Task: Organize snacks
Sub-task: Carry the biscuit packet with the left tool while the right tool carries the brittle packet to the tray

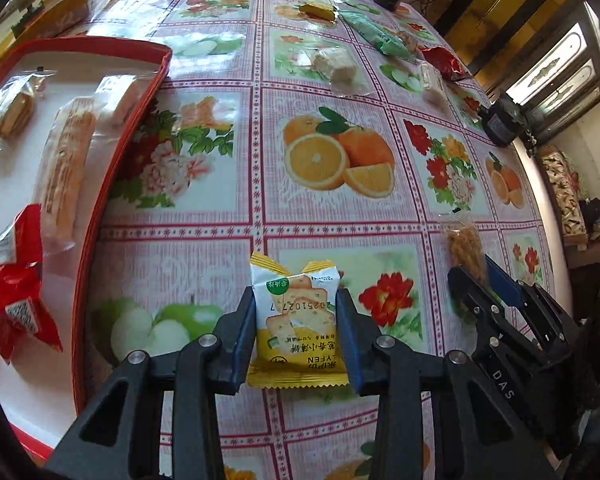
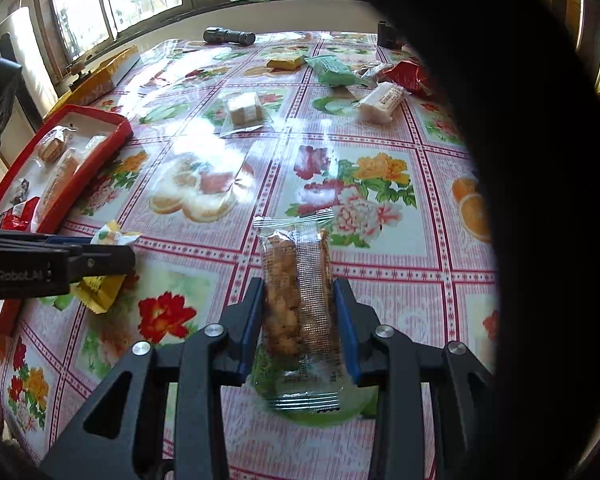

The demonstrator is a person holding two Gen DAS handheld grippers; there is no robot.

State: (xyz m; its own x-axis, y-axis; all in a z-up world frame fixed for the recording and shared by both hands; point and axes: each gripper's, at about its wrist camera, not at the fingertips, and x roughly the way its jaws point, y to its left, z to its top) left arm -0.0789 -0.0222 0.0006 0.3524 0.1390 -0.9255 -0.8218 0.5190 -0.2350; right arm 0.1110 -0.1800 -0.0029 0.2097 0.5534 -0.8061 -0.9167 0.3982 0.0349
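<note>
My left gripper (image 1: 296, 300) is shut on a yellow cracker packet (image 1: 298, 320) and holds it just above the tablecloth. The same packet (image 2: 104, 264) shows in the right wrist view, in the left gripper (image 2: 124, 256). My right gripper (image 2: 298, 288) is shut on a clear-wrapped brown snack bar (image 2: 296, 296), which also shows at the right of the left wrist view (image 1: 466, 250) with the right gripper (image 1: 476, 276). The red tray (image 1: 140, 120) (image 2: 96, 160) at the left holds several wrapped snacks.
Loose snacks lie at the table's far side: a clear-wrapped cake (image 1: 336, 66) (image 2: 244, 110), a green packet (image 1: 374, 34) (image 2: 332, 70), a yellow packet (image 1: 318, 11) (image 2: 286, 63), a red bag (image 1: 444, 62) (image 2: 406, 74), a white bar (image 2: 382, 102). A flashlight (image 2: 229, 36) and a yellow box (image 1: 66, 10) lie at the far edge.
</note>
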